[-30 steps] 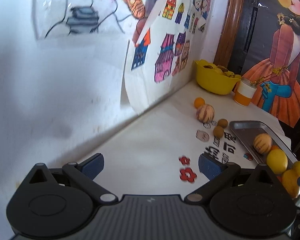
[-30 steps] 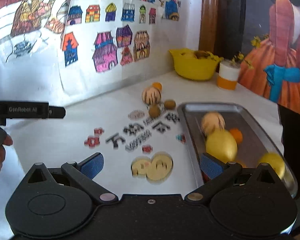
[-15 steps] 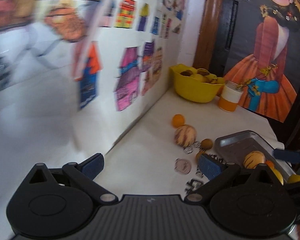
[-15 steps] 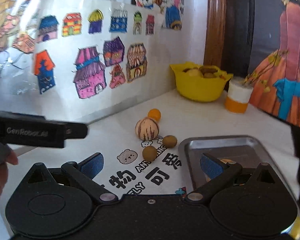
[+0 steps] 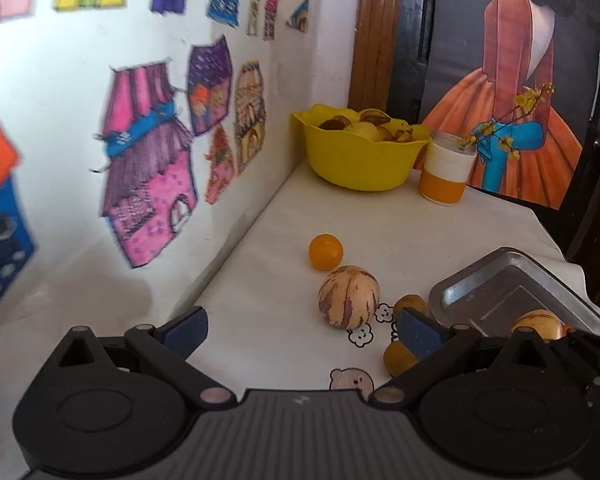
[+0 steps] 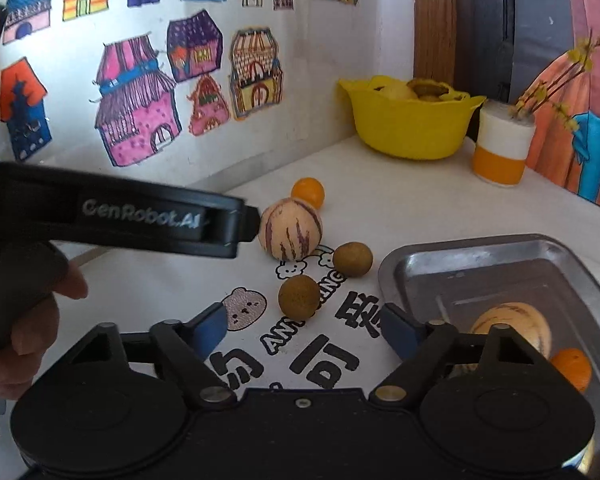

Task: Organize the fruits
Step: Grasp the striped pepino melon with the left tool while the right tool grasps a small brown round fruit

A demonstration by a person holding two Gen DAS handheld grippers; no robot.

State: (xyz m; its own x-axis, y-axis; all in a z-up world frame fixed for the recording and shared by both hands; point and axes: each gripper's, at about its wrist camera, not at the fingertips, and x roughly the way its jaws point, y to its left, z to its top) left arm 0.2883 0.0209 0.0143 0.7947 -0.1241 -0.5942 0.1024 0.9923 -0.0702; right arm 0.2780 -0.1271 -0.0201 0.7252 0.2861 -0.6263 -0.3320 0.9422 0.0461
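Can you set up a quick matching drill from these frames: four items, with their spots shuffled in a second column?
Items:
1. small orange fruit
2. striped melon
3. yellow bowl
4. orange-and-white cup

Places:
A. beside the bowl, holding yellow-flowered twigs
B. on the cloth, directly in front of the small orange fruit
C. in the back corner, filled with fruit
D. loose on the cloth, the fruit nearest the wall

Pairs: 1-D, 2-B, 3-C, 4-A
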